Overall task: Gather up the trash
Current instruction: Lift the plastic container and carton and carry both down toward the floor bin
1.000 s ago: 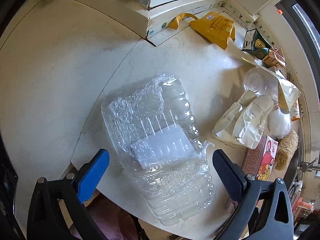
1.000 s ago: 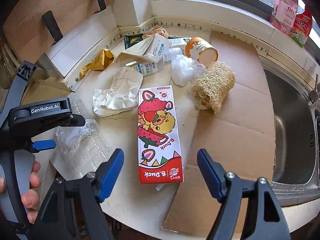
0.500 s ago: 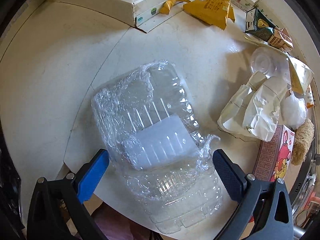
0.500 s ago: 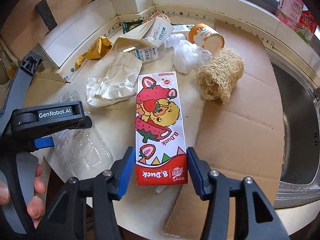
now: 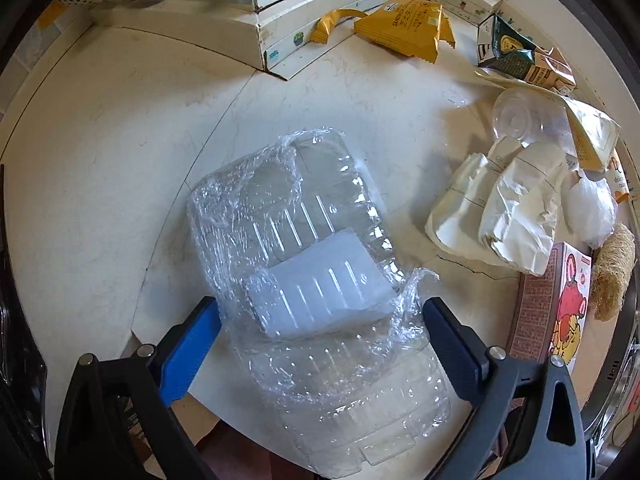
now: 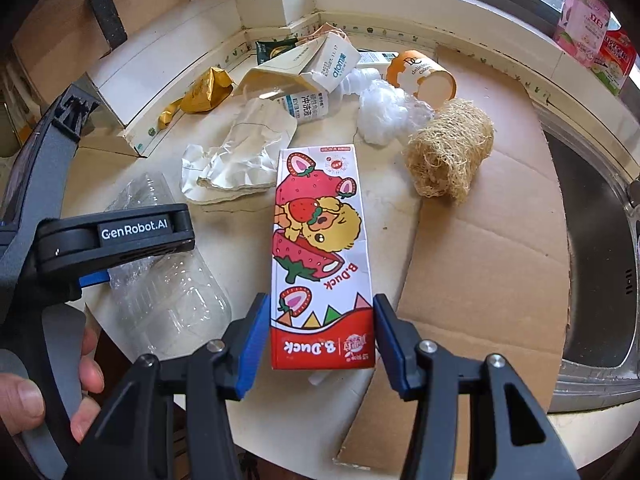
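Observation:
A crushed clear plastic container [image 5: 304,264] wrapped in film lies at the counter's near edge. My left gripper [image 5: 320,336] is open with its two fingers on either side of the container's near half. The container also shows in the right wrist view [image 6: 168,300]. A red B.Duck strawberry carton [image 6: 320,264] lies flat on the counter. My right gripper [image 6: 320,336] is shut on the carton's near end, one finger against each long side. The carton also shows in the left wrist view [image 5: 560,304].
Crumpled white paper bags [image 6: 240,160], a white plastic wad [image 6: 384,112], a loofah [image 6: 448,152], an orange cup [image 6: 424,76], milk cartons [image 6: 320,68] and yellow wrappers [image 5: 404,28] lie further back. Cardboard [image 6: 480,260] covers the counter's right part. A steel sink [image 6: 600,248] is at far right.
My right gripper moved forward and closed from wide open onto the carton's near end. My left gripper moved forward so that its fingers flank the clear container.

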A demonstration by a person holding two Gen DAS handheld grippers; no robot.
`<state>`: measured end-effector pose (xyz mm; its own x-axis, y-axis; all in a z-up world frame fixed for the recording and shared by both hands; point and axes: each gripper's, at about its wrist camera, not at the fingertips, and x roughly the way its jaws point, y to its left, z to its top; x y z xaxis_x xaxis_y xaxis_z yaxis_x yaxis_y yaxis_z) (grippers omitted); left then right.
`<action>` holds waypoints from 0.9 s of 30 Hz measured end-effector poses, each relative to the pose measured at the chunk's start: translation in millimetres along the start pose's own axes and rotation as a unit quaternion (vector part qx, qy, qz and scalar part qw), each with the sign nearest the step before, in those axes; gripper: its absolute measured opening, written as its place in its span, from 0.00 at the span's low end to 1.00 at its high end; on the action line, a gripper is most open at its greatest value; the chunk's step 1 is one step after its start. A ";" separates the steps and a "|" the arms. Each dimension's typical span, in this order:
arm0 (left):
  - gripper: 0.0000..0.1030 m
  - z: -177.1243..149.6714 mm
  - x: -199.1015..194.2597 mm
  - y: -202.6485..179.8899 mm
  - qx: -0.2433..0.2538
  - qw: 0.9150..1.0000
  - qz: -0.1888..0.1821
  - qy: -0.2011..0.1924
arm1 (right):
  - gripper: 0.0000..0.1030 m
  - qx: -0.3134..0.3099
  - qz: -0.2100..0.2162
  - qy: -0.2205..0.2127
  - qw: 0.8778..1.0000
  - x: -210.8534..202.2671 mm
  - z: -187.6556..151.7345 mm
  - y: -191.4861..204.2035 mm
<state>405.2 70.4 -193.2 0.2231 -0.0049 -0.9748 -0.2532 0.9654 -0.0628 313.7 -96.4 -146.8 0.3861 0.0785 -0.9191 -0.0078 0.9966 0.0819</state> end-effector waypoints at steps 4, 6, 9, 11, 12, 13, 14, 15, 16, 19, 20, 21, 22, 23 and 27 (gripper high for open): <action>0.91 -11.9 -7.7 -0.8 0.022 1.000 -0.003 -0.012 | 0.49 0.015 0.018 0.003 1.000 -6.0 -5.9 -0.4; 0.90 -19.3 -12.6 2.3 0.029 0.999 -0.010 -0.012 | 0.49 0.024 0.028 -0.001 0.999 -14.1 -10.6 -2.0; 0.90 -31.9 -24.1 7.4 0.043 0.999 -0.020 -0.014 | 0.49 0.037 0.041 -0.012 0.998 -29.3 -20.6 -7.5; 0.90 -42.3 -32.4 8.7 0.055 0.998 -0.028 -0.014 | 0.49 0.043 0.044 -0.016 0.998 -37.7 -27.5 -10.3; 0.90 -48.8 -36.2 9.5 0.060 0.998 -0.031 -0.014 | 0.49 0.048 0.048 -0.018 0.998 -42.1 -31.3 -12.3; 0.90 -56.6 -41.5 9.6 0.066 0.997 -0.035 -0.015 | 0.49 0.054 0.053 -0.019 0.997 -46.4 -35.1 -14.3; 0.90 -63.9 -46.1 9.7 0.072 0.997 -0.039 -0.017 | 0.49 0.060 0.060 -0.022 0.996 -51.8 -40.1 -17.0; 0.90 -72.0 -52.5 9.4 0.079 0.996 -0.042 -0.020 | 0.49 0.063 0.063 -0.024 0.996 -56.3 -44.8 -18.4; 0.90 -80.8 -59.1 9.6 0.085 0.995 -0.047 -0.022 | 0.49 0.065 0.066 -0.027 0.995 -62.5 -51.2 -20.6; 0.90 -105.0 -77.1 9.5 0.102 0.993 -0.061 -0.025 | 0.49 0.071 0.075 -0.033 0.994 -77.4 -71.1 -26.1; 0.90 -111.0 -84.1 11.1 0.108 0.992 -0.064 -0.026 | 0.49 0.072 0.079 -0.034 0.994 -82.2 -78.2 -27.6; 0.90 -118.5 -89.3 11.9 0.113 0.991 -0.070 -0.025 | 0.49 0.073 0.082 -0.034 0.993 -87.3 -85.7 -29.3; 0.90 -124.9 -96.1 14.2 0.120 0.990 -0.073 -0.027 | 0.49 0.073 0.085 -0.035 0.993 -92.2 -92.7 -30.7; 0.90 -136.2 -102.7 13.5 0.129 0.988 -0.077 -0.030 | 0.49 0.072 0.088 -0.036 0.993 -97.7 -100.3 -31.6; 0.90 -170.4 -118.3 15.0 0.152 0.983 -0.092 -0.037 | 0.49 0.063 0.093 -0.043 0.993 -119.8 -130.1 -36.6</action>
<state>214.6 41.0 -115.4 0.3089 -0.1793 -0.9341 0.0891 0.9832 -0.1593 147.7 -139.1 -89.9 0.4666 0.2529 -0.8475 0.0274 0.9536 0.2997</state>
